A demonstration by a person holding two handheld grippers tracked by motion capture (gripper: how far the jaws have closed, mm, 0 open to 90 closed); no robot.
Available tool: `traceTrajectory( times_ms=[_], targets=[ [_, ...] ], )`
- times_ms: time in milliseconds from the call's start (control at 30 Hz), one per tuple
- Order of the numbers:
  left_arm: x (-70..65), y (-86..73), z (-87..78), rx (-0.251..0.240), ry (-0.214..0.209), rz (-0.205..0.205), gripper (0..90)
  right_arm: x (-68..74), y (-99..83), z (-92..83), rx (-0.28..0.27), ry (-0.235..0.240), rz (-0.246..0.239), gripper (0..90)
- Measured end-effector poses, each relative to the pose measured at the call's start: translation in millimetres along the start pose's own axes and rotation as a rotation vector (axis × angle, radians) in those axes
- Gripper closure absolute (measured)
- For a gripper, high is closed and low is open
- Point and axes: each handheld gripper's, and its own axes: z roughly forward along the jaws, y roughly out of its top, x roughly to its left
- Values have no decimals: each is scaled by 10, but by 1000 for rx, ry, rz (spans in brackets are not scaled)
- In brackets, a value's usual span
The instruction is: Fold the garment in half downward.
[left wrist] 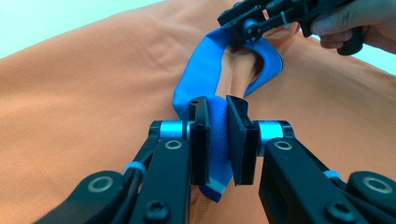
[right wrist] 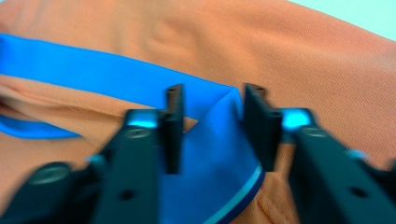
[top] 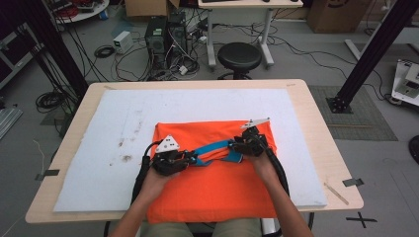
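orange shirt (top: 212, 190) flat, blue collar (left wrist: 215, 126) pinched by left gripper (left wrist: 217, 140), right gripper (right wrist: 212, 128) part-open astride it

Right gripper (right wrist: 212, 126) — blurred, grip unclear

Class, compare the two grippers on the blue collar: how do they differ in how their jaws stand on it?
The left gripper has its jaws close together, pinching the blue collar; the right gripper has a wider gap, collar between the jaws but not squeezed. In the high view the left sits nearer the person, the right farther up the orange shirt. Both work the same collar.
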Motion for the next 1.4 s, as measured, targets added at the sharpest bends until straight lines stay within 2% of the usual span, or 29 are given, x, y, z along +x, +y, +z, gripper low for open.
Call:
traceTrajectory(
  times_ms=[67,167,233,300,433,500,567,600,667,733,933,1133,1233,1300,1400],
  targets=[
    [10,-19,-16,-2,-3,-5,798,-4,-25,-38,-7,-5,-20,834],
    [37,-13,-39,-12,8,-18,769,-32,-71,-122,-43,12,-11,845],
    [77,15,-61,-38,32,-51,636,-25,-111,-183,-68,11,-17,846],
    [115,47,-81,-64,44,-77,553,-11,-149,-229,-88,19,-16,846],
    [166,116,-106,-93,48,-101,521,24,-251,-306,-114,29,-31,844],
    [183,126,-89,-87,32,-117,520,33,-304,-330,-120,36,-36,841],
    [194,107,-35,-44,2,-135,501,49,-354,-361,-120,49,-42,831],
    [191,78,16,-4,-19,-144,479,54,-371,-379,-122,54,-44,821],
    [164,20,88,44,-67,-146,472,55,-410,-456,-135,71,-48,793],
    [121,-26,123,56,-98,-136,474,39,-429,-540,-160,76,-38,751],
    [16,-80,113,83,-179,-90,477,-105,-394,-757,-236,29,30,654],
    [-68,-137,21,121,-271,-47,482,-175,-379,-763,-237,-5,58,625],
    [-76,-167,-21,152,-323,-45,484,-185,-388,-717,-220,-9,62,618],
    [-61,-160,-67,147,-327,-47,484,-171,-389,-676,-203,-2,61,618],
    [-2,-130,-172,96,-281,-69,479,-132,-396,-621,-173,8,36,618]
  ],
)
